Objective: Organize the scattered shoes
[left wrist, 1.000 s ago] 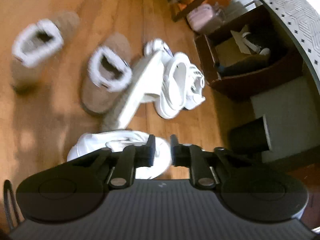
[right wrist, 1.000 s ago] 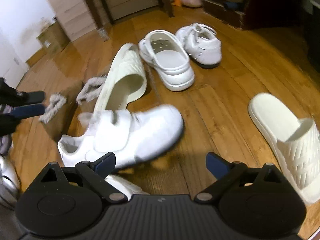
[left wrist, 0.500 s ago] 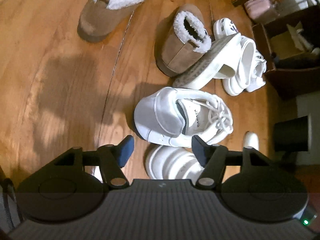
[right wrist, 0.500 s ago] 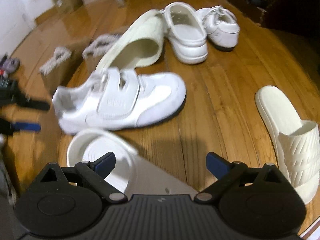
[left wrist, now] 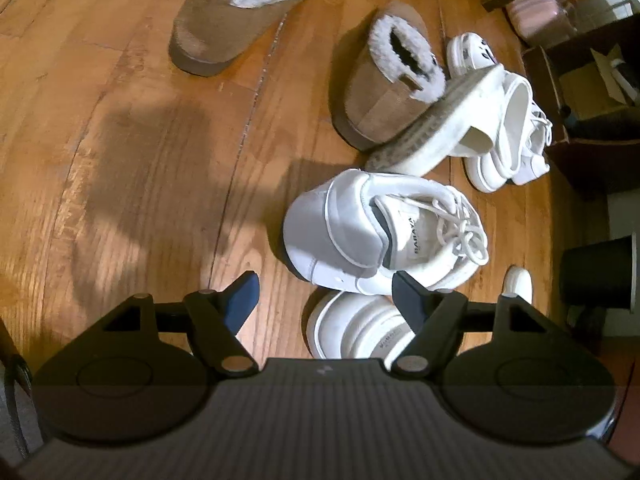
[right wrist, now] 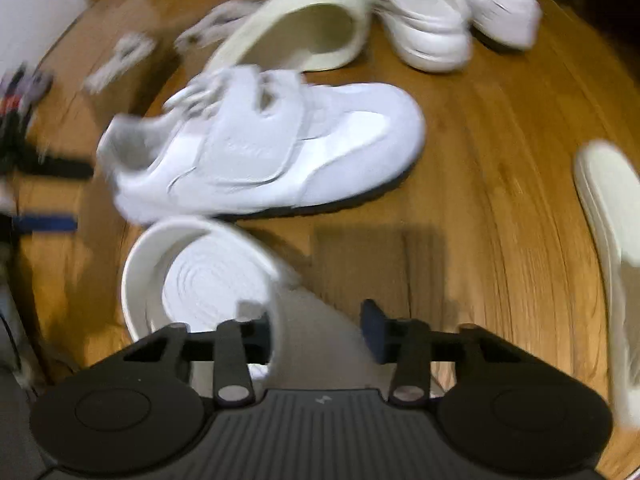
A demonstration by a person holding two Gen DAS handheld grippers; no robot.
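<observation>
Fingers of your left gripper [left wrist: 324, 294] are opening, empty, above a white sneaker [left wrist: 384, 232]. Your right gripper [right wrist: 316, 324] is closing around a white clog [right wrist: 208, 280]; I cannot tell if it grips yet. Most work remains: boots, slides and sneakers lie scattered over the wooden floor [left wrist: 120, 140].

Both tools point steeply down: the left tool [left wrist: 325, 294] is opening, the right tool [right wrist: 318, 330] closing.
</observation>
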